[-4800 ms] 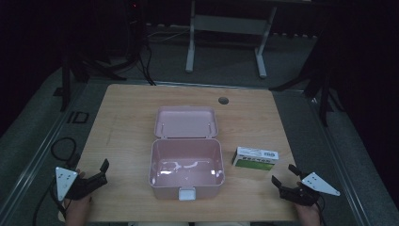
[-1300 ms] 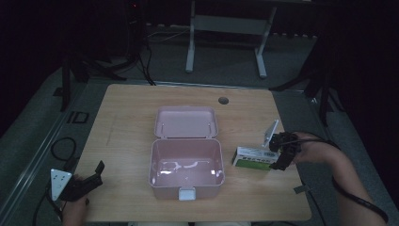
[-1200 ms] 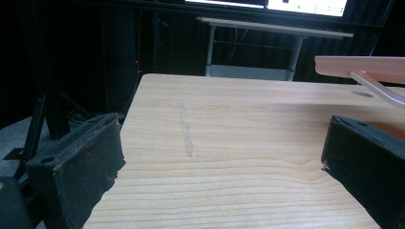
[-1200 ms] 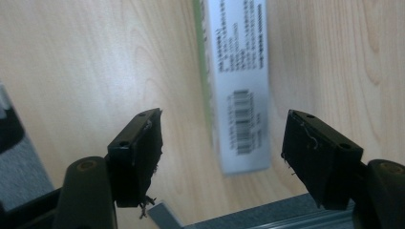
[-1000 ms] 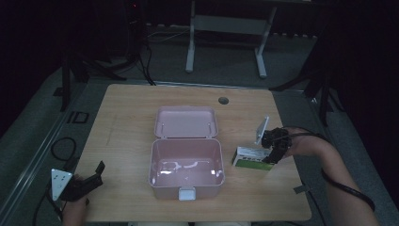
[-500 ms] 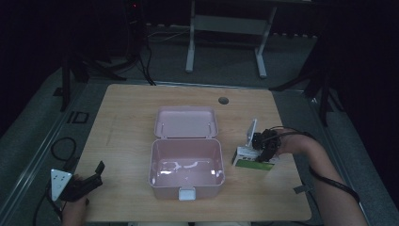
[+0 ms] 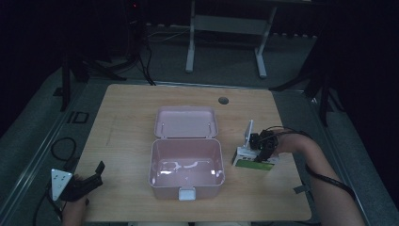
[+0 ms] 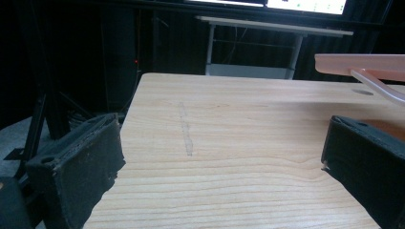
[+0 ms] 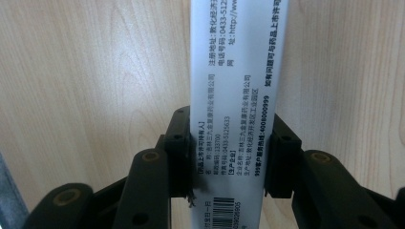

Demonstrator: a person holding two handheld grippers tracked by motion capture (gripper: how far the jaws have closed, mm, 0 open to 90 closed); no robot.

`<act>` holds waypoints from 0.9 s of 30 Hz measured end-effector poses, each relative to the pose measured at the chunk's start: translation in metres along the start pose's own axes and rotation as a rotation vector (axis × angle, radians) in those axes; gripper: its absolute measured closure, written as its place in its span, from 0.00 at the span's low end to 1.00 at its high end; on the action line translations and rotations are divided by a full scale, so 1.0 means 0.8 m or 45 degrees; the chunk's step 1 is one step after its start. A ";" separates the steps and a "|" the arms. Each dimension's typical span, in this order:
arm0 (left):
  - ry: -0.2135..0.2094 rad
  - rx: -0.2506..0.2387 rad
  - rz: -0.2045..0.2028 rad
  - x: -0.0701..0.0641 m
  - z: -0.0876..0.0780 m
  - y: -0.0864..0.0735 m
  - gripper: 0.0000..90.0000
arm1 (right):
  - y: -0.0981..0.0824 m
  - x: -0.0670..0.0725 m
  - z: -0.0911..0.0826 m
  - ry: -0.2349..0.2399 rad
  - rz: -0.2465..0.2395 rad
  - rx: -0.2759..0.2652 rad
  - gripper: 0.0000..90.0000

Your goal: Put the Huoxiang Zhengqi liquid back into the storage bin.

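Table: you have a pale wooden table [image 7: 127,117] with rounded corners, its grain running across your view.
Hole: a small round dark spot [image 7: 223,100] sits near the far edge, probably a cable hole, though the light is too dim to be sure.
Middle: your pink box [image 7: 187,165] stands open on the wood, its lid [image 7: 186,122] laid back flat behind it.
Right side: the white and green carton [image 7: 252,161] lies on the table just right of the pink box.
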State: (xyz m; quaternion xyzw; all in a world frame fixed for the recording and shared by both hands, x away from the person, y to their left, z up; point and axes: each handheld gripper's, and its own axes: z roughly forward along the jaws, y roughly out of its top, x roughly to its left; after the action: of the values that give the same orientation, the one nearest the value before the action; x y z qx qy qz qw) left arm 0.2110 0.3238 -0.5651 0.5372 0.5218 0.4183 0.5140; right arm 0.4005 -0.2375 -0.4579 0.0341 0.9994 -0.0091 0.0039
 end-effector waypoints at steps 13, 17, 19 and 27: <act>0.004 0.002 -0.003 0.001 0.000 0.000 0.01 | 0.005 0.005 -0.004 0.011 -0.016 0.048 0.69; 0.006 0.003 -0.003 0.000 0.000 0.000 0.01 | 0.004 0.007 -0.013 0.024 0.017 0.043 0.69; 0.006 0.002 -0.003 0.000 0.000 0.000 0.01 | 0.005 0.010 -0.019 0.029 0.026 0.040 0.69; 0.007 0.001 -0.004 0.000 0.000 0.000 0.01 | 0.007 0.027 -0.046 -0.002 -0.007 0.012 0.69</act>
State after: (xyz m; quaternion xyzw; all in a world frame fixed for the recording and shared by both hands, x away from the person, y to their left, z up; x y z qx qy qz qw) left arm 0.2112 0.3240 -0.5649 0.5355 0.5241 0.4187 0.5130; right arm 0.3792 -0.2298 -0.4214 0.0314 0.9994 -0.0137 0.0045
